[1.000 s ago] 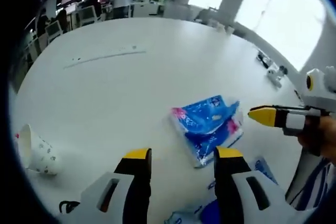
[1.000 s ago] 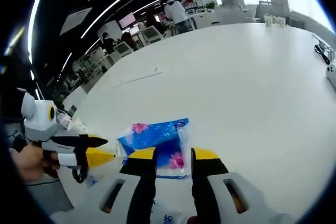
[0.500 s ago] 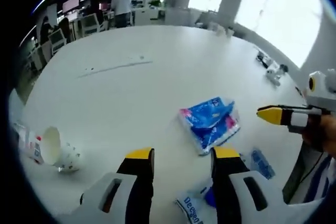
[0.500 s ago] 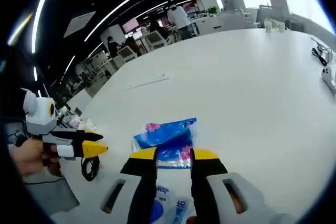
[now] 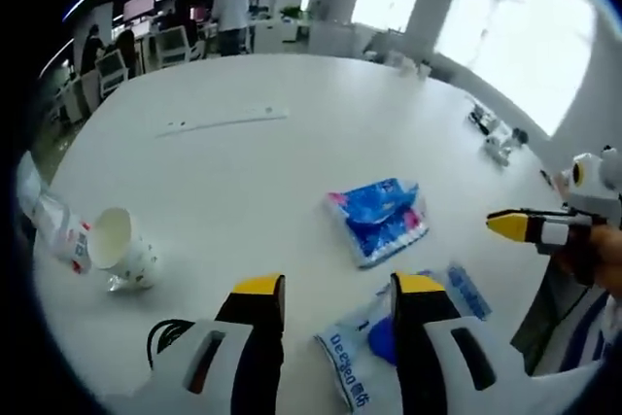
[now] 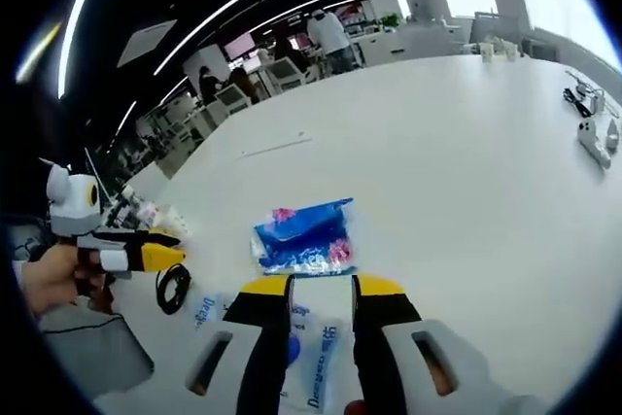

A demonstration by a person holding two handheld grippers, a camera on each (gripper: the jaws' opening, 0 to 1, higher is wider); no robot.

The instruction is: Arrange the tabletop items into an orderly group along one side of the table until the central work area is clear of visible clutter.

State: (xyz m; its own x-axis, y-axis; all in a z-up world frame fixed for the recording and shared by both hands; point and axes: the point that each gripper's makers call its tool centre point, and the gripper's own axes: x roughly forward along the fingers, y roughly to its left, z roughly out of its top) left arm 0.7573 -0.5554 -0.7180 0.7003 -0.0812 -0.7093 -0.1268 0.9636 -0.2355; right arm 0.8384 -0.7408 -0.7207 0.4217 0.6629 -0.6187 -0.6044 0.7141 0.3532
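A blue tissue pack (image 5: 377, 221) (image 6: 303, 237) lies on the white table (image 5: 243, 172), ahead of both grippers and touching neither. My left gripper (image 5: 338, 289) is open with nothing between its fingers; it also shows at the left of the right gripper view (image 6: 160, 255). My right gripper (image 6: 322, 287) is open and empty too, and comes in from the right of the left gripper view (image 5: 510, 224). A white-and-blue wipes packet (image 5: 362, 357) (image 6: 316, 362) lies just under the jaws. A paper cup (image 5: 121, 255) lies on its side at the left, beside a bottle (image 5: 53, 225).
A coiled black cable (image 5: 165, 332) (image 6: 173, 289) and a second flat blue packet (image 5: 459, 289) (image 6: 209, 310) lie near the table's near edge. Small devices and cords (image 6: 590, 133) (image 5: 496, 138) sit at the far right. A thin strip (image 5: 224, 121) lies farther out. Office desks and people stand beyond.
Both views have drawn back, so the tissue pack looks smaller, and the wipes packets, cable and bottle have come into sight. Both grippers stay open. Nothing on the table has moved.
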